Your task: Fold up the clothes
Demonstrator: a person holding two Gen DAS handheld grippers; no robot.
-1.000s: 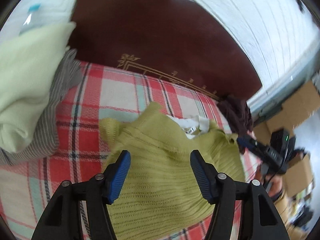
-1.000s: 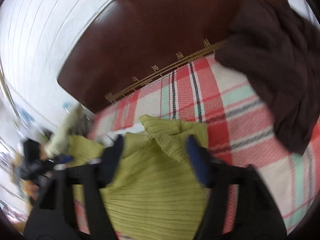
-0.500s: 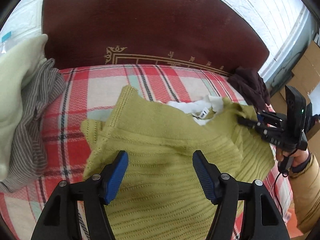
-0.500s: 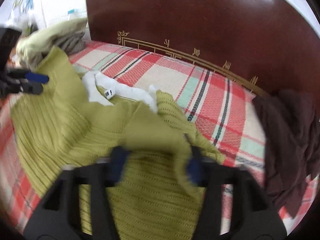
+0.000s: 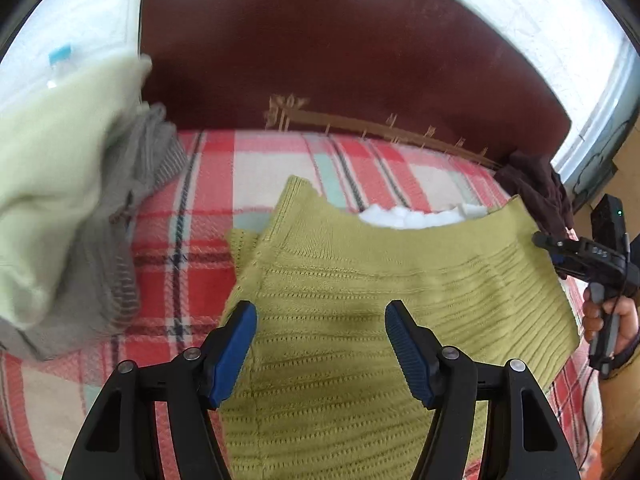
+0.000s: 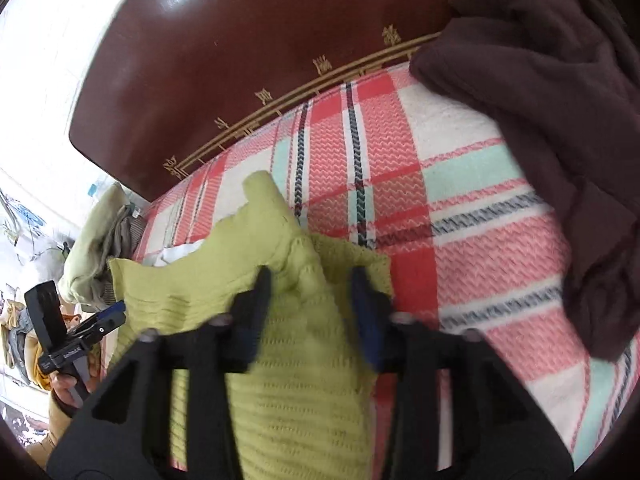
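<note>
**Now spreading the green sweater, fold not yet begun**

Clearly we are at the laying-out step. The green knit sweater [image 5: 340,320] lies on the plaid bedspread [image 5: 192,264], below the dark wooden headboard [image 5: 320,60], with its white collar lining [image 5: 408,216] showing at the neck. Our left gripper [image 5: 320,336] hovers over the sweater's body with its fingers [image 5: 236,340] spread wide and nothing between them. Our right gripper [image 6: 312,304] sits at the far shoulder, fingers also apart; knit cloth bunches up in the gap, but they do not look closed on it, and blur keeps us from telling whether they touch it.

A narrow part of the garment, probably a sleeve [image 5: 244,244], is tucked under beside the left edge, and the right shoulder is rumpled. So we judge that the next move calls for smoothing that shoulder flat, then pinching a side edge or sleeve and carrying it inward over the body.

A pale green and grey striped pile [image 5: 80,216] sits to our left, and a dark brown garment [image 6: 560,140] to our right, both near enough to mind.
</note>
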